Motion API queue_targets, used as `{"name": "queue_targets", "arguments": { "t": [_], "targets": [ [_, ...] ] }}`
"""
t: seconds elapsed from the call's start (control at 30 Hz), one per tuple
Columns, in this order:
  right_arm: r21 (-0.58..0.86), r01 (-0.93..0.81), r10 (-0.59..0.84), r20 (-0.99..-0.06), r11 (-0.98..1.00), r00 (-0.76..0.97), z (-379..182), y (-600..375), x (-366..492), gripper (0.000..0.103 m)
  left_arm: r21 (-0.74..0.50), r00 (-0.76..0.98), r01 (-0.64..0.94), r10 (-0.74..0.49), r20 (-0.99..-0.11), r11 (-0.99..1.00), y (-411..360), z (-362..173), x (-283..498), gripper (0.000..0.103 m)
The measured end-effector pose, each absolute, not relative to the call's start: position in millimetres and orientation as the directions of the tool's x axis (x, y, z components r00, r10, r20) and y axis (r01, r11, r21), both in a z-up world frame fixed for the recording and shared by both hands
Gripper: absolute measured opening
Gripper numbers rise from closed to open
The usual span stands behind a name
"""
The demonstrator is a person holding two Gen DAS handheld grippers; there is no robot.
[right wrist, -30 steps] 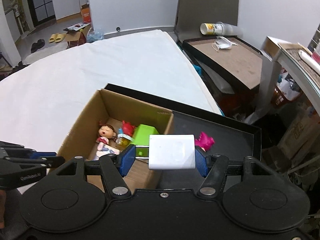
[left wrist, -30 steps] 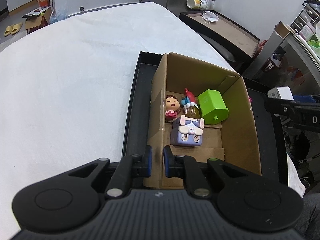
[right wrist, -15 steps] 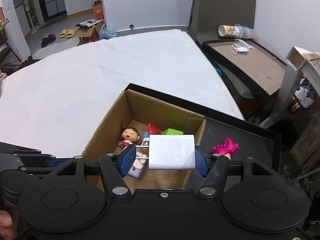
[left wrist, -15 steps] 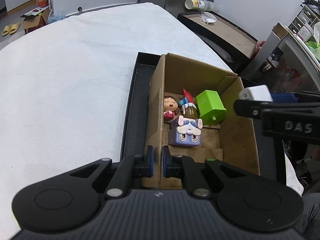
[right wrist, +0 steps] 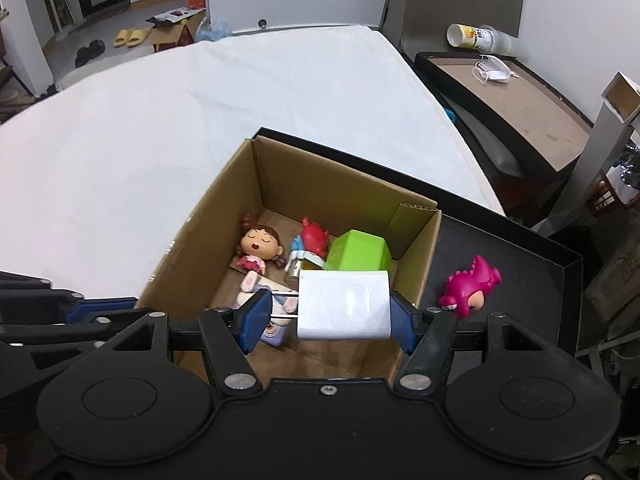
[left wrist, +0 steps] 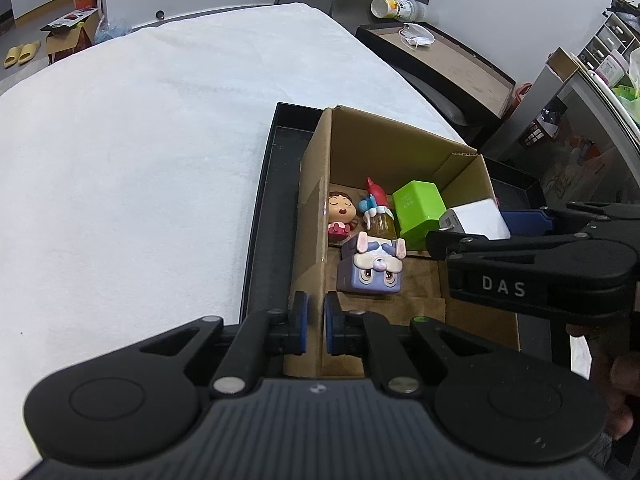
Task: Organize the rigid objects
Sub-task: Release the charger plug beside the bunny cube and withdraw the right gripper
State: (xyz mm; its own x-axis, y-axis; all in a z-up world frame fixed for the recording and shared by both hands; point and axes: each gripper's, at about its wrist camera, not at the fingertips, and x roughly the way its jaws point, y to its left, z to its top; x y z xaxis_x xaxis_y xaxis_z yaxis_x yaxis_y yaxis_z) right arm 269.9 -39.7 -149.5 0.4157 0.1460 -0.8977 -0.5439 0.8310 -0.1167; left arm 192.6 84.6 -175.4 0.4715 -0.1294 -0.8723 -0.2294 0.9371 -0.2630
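Note:
My right gripper (right wrist: 326,316) is shut on a white charger plug (right wrist: 344,305) and holds it over the open cardboard box (right wrist: 224,208); the white charger plug also shows in the left wrist view (left wrist: 476,220). In the box lie a doll (right wrist: 258,250), a red and blue figure (right wrist: 314,240), a green block (right wrist: 358,251) and a purple rabbit cube (left wrist: 372,268). My left gripper (left wrist: 315,326) is shut on the near left wall of the cardboard box (left wrist: 316,216). A pink dinosaur toy (right wrist: 470,286) lies on the black tray (right wrist: 520,264), right of the box.
The tray lies on a white cloth-covered table (left wrist: 140,160). A brown side table (right wrist: 520,96) with a mask and a cup stands beyond the right edge. Shelves and clutter are at the far right.
My right gripper has carried the charger plug leftward from over the tray to over the box. My left gripper has stayed clamped on the box wall.

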Motion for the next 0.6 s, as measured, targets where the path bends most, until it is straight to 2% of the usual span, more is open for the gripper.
{"name": "queue_targets", "arguments": {
  "t": [0.13, 0.6],
  "targets": [
    [-0.165, -0.539, 0.116, -0.886, 0.826, 0.450, -149, -40, 268, 0.063, -0.273, 0.472, -0.225, -0.141, -0.871, 0.935, 84, -176, 193, 0.008],
    [-0.116, -0.476, 0.147, -0.865, 0.872, 0.480, -123, -77, 275, 0.066, -0.262, 0.466, -0.235, -0.128, -0.875, 0.936, 83, -177, 194, 0.008]
  ]
}}
